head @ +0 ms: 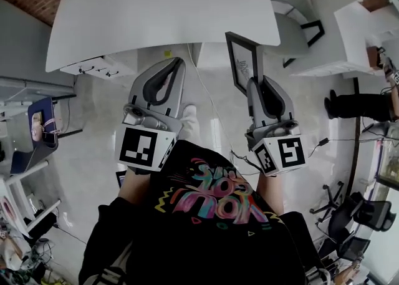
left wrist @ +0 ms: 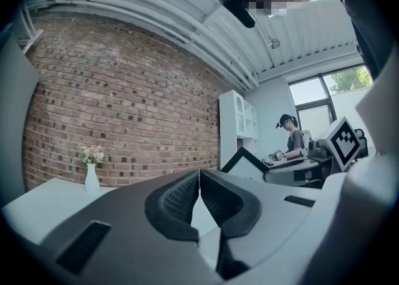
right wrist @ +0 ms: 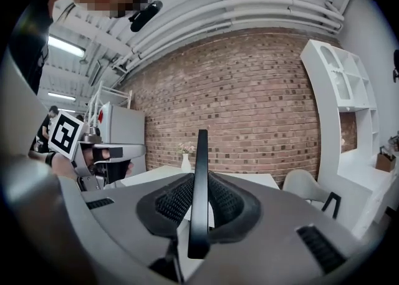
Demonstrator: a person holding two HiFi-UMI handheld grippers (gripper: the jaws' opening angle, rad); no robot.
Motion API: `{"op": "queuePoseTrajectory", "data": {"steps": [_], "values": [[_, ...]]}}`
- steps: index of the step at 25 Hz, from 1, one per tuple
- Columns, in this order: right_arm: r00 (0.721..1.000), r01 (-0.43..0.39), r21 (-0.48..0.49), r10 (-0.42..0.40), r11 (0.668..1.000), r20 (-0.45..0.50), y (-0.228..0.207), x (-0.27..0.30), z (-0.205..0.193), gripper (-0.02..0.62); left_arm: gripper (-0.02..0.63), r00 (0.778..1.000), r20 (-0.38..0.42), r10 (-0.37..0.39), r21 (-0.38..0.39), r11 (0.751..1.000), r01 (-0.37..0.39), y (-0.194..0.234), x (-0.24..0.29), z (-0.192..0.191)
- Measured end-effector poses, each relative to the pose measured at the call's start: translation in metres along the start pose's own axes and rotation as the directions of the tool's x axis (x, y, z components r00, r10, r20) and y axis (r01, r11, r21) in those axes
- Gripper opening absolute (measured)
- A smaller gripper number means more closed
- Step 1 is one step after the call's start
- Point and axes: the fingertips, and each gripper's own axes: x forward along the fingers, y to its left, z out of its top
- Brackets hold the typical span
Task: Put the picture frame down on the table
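A black picture frame stands upright and edge-on in my right gripper, which is shut on its lower edge, in the air just short of the white table. In the right gripper view the frame is a thin black bar pinched between the ribbed pads. My left gripper hovers beside it near the table's front edge. Its jaws meet with nothing between them, as the left gripper view shows. A small white vase with flowers stands at the table's far side.
A drawer unit sits under the table's left part. A white chair and another white desk stand at the right, with a person's legs beyond. Cables cross the floor. A tall white shelf stands against the brick wall.
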Motion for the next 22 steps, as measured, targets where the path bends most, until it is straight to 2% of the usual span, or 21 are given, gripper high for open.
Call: {"op": "queuePoseTrajectory", "data": {"steps": [4,8,15,22], "values": [[1.000,-0.004,0.003,0.005,1.000,-0.016,-0.027,0.065,0.012,0.089,0.028,1.000,-0.015,0.003,0.004,1.000,-0.003,0.042,0.055,0.004],[0.999,0.021,0.013,-0.021,1.000,-0.031,-0.051,0.105,0.020,0.089,0.028,0.999,-0.032,-0.009,-0.003,1.000,0.009,0.071,0.096,0.004],[0.997,0.058,0.013,-0.058,0.998,-0.049,-0.076,0.151,0.021,0.089,0.028,0.998,-0.065,-0.027,-0.002,1.000,0.026,0.106,0.133,-0.009],[0.998,0.032,0.009,-0.031,0.999,-0.060,-0.118,0.190,0.022,0.089,0.028,0.997,-0.070,0.043,-0.005,0.999,-0.044,0.127,0.163,-0.015]]}}
